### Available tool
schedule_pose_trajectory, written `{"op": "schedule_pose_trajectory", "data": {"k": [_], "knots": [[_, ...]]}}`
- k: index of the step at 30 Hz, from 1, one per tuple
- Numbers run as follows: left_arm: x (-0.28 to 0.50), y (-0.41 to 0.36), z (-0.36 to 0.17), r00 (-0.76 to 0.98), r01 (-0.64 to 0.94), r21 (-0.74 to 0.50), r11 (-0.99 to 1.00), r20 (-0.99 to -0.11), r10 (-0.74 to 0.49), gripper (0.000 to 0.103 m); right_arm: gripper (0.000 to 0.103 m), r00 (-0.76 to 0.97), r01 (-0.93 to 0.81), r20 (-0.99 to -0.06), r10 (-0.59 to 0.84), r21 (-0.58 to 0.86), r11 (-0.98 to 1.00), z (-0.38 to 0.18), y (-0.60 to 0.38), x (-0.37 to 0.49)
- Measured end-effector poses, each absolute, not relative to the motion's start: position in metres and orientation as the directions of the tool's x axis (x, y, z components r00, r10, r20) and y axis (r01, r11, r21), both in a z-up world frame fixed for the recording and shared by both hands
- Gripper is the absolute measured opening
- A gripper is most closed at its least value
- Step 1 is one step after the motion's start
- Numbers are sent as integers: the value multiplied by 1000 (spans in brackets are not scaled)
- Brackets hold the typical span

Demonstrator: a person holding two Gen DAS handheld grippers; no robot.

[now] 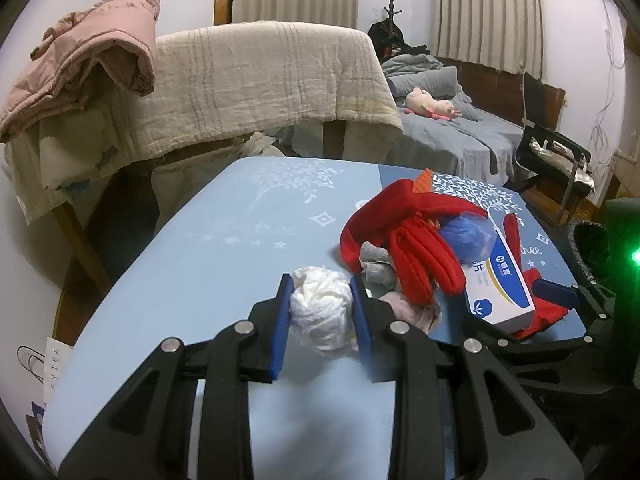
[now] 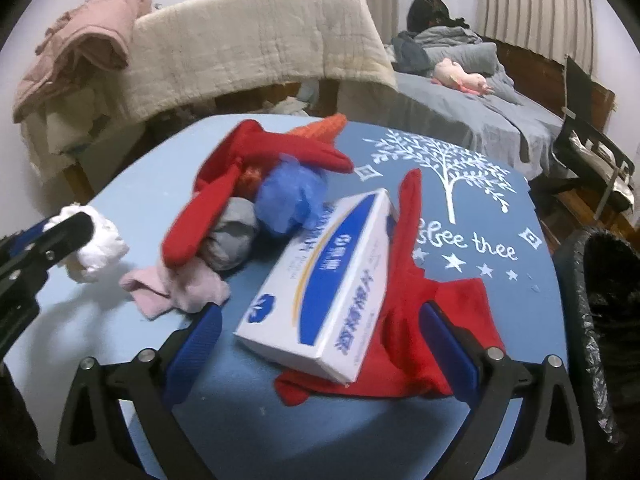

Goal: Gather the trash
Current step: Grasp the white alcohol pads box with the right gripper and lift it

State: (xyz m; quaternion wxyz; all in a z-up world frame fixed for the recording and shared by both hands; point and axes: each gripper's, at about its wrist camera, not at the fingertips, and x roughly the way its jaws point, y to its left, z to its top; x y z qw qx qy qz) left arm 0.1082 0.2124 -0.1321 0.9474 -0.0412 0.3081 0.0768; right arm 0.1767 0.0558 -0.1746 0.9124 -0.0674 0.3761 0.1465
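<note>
**Q:** As seen from the left wrist, what is held, and what lies beside it?

**A:** Left gripper (image 1: 322,300): its blue fingers (image 1: 280,320) are clenched on a crumpled white paper wad (image 1: 322,308), one pad on each side, over the light-blue desk (image 1: 180,260). To the right lie a red garment (image 1: 404,240), a blue plastic bag (image 1: 466,236), a pale pink cloth (image 1: 416,312) and a white-and-blue box (image 1: 500,284). Only one blue fingertip of the right gripper (image 1: 554,290) enters at the right edge, just beside the box; its spread cannot be told from this view.

**Q:** What does the right wrist view add?

**A:** Right gripper (image 2: 320,320): fingers (image 2: 200,332) released and wide apart, the near end of the box (image 2: 324,284) and a fold of the red garment (image 2: 420,312) between them, with no pad pressing on the box. A grey bundle (image 2: 234,240) under the red garment shows clearly here. The wad (image 2: 100,244) appears at the left in the left gripper (image 2: 64,232), near the pink cloth (image 2: 180,288). A black-lined bin (image 2: 600,320) stands at the right, beside the desk (image 2: 480,184).
</note>
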Motion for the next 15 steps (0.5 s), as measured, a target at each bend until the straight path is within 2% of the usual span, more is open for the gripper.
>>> {"op": "schedule_pose_trajectory", "data": {"k": [9, 15], "knots": [[110, 201, -133, 800, -145, -38, 989, -593, 94, 28, 97, 734, -260, -661, 159, -56, 964, -159, 23, 166], [110, 191, -135, 800, -130, -38, 991, -595, 82, 28, 94, 735, -279, -649, 195, -27, 960, -156, 15, 166]]}}
